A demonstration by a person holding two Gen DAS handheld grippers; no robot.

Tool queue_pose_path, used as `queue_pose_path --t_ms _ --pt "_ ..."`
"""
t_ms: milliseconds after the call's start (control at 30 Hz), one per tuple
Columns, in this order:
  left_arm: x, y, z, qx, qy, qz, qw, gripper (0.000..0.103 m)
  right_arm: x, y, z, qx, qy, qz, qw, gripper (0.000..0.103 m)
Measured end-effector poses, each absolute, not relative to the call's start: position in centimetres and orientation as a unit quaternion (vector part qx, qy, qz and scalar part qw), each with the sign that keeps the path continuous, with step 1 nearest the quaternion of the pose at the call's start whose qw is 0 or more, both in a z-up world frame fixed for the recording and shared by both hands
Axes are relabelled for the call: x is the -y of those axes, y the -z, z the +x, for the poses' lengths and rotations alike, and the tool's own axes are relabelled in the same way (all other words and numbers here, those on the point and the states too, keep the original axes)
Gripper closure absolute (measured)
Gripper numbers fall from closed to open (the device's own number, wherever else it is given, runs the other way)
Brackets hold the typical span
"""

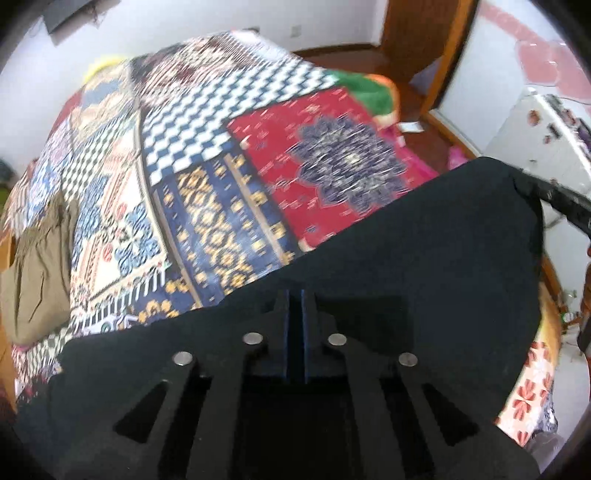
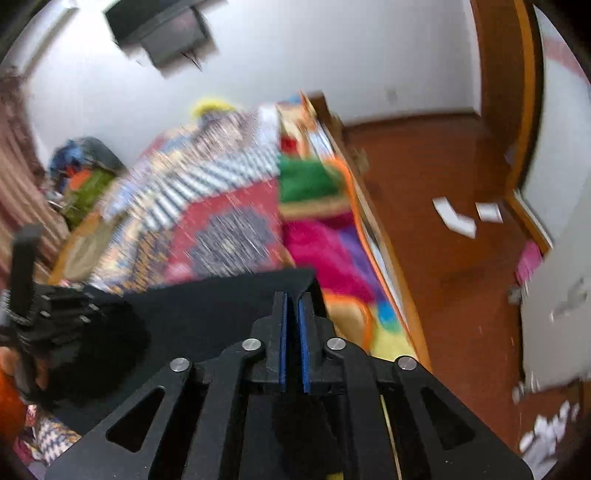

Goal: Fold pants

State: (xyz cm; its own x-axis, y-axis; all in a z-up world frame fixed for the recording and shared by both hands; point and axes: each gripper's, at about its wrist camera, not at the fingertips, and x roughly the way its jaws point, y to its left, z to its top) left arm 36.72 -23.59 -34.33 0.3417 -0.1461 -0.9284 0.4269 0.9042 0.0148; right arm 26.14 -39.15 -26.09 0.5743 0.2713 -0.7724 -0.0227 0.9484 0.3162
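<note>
- Two wrist views show a bed covered by a patchwork blanket [image 1: 229,177] of red, navy and blue-and-white checked panels; both views are motion-blurred.
- Beside the bed lies a red-brown wooden floor [image 2: 443,206], bounded by white walls and a wooden door frame [image 1: 417,33].
- An olive-green garment [image 1: 33,266] lies on the blanket at the left edge of the left view.
- My black pants [image 1: 406,258] hang as a taut sheet above the near part of the bed, stretched between my two grippers; no detail of seams or legs is readable.
- My left gripper [image 1: 294,295] has its blue pads nearly together, clamped on the pants' upper edge.
- My right gripper [image 2: 293,297] is likewise narrowed, pinching the pants' corner.
</note>
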Motion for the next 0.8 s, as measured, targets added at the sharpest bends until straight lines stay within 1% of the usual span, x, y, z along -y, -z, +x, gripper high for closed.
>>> queue_pose_path --t_ms 33,67,100,133,167,200,333,433,467,500,567,667,700,800 --pt "23.3 34.4 36.7 -0.547 0.175 0.128 0.809 0.092 39.4 26.6 26.2 -0.467 -0.076 0.141 0.870 0.091" --pt "22.9 34.1 36.5 -0.543 0.174 0.123 0.812 0.087 39.8 27.0 26.1 -0.476 -0.071 0.150 0.864 0.090" --pt "22.4 33.7 36.2 -0.538 0.174 0.117 0.817 0.078 40.1 27.2 25.7 -0.476 -0.073 0.159 0.862 0.090" --pt "21.9 33.1 35.8 -0.530 0.174 0.113 0.822 0.073 40.3 27.0 25.1 -0.474 -0.076 0.163 0.862 0.087" --pt "21.4 32.6 35.5 -0.523 0.171 0.112 0.828 0.064 40.4 26.7 24.7 -0.473 -0.074 0.159 0.863 0.082" --pt "20.8 31.8 35.0 -0.511 0.165 0.113 0.836 0.060 40.4 26.2 24.2 -0.471 -0.072 0.150 0.866 0.079" --pt "17.9 29.1 32.8 -0.489 0.157 0.097 0.852 0.058 39.3 23.7 21.9 -0.451 -0.099 0.127 0.878 0.069" --pt "15.3 27.4 30.7 -0.483 0.148 0.074 0.860 0.058 37.4 21.8 20.3 -0.438 -0.129 0.113 0.882 0.067" --pt "14.4 26.9 29.9 -0.481 0.144 0.068 0.862 0.053 36.3 21.1 19.7 -0.434 -0.145 0.106 0.883 0.066" --pt "13.4 26.5 29.1 -0.479 0.138 0.065 0.865 0.046 35.6 20.7 19.3 -0.431 -0.155 0.102 0.883 0.066" --pt "11.3 25.7 27.0 -0.469 0.126 0.061 0.872 0.040 33.5 19.8 18.3 -0.424 -0.178 0.088 0.884 0.063" --pt "9.0 25.2 24.3 -0.470 0.114 0.060 0.873 0.039 30.4 18.9 17.2 -0.416 -0.212 0.070 0.881 0.061" --pt "8.3 25.3 23.7 -0.472 0.110 0.059 0.873 0.037 29.4 18.8 16.9 -0.416 -0.222 0.065 0.880 0.061" --pt "6.3 26.3 21.8 -0.485 0.100 0.052 0.867 0.036 26.5 19.1 16.5 -0.418 -0.247 0.052 0.872 0.061"
